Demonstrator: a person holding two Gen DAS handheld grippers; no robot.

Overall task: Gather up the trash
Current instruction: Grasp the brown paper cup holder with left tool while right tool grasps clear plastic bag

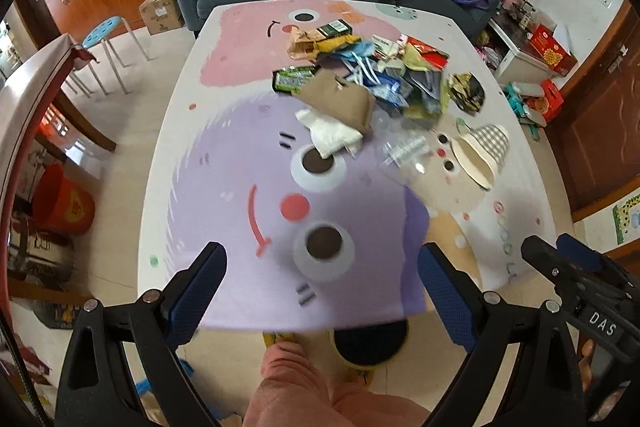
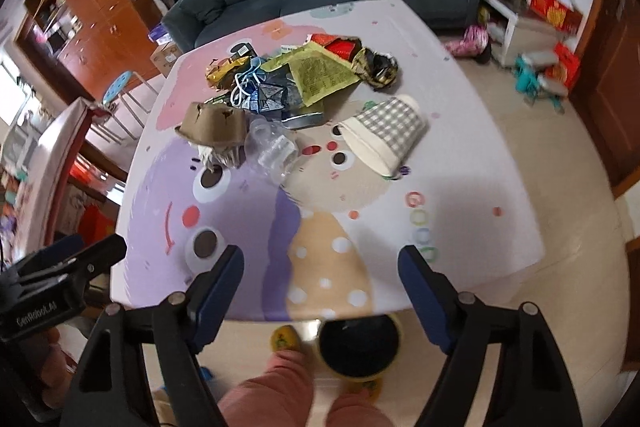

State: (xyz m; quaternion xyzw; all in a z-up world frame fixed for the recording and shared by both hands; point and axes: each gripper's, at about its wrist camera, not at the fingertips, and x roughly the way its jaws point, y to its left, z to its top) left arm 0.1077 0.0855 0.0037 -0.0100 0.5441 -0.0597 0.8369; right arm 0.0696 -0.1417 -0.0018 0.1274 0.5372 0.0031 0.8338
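Both grippers hang over the near edge, trash heap dead ahead across the table.

The table [image 1: 188, 131] with its cartoon cloth fills both views, and the trash pile [image 1: 372, 75] sits out past the middle, well apart from both tools. The checked paper cup [image 2: 386, 133] lies on its side, long axis slanting, mouth toward the near side, on the right flank, so the right gripper [image 2: 320, 291] looks the nearer hand for it. The left gripper [image 1: 322, 291] lines up more with the brown wrapper [image 1: 340, 101] and white tissue [image 1: 330, 135]. Both sets of jaws stand wide apart, nothing between them. A dark bin [image 2: 358, 345] waits below the near edge.
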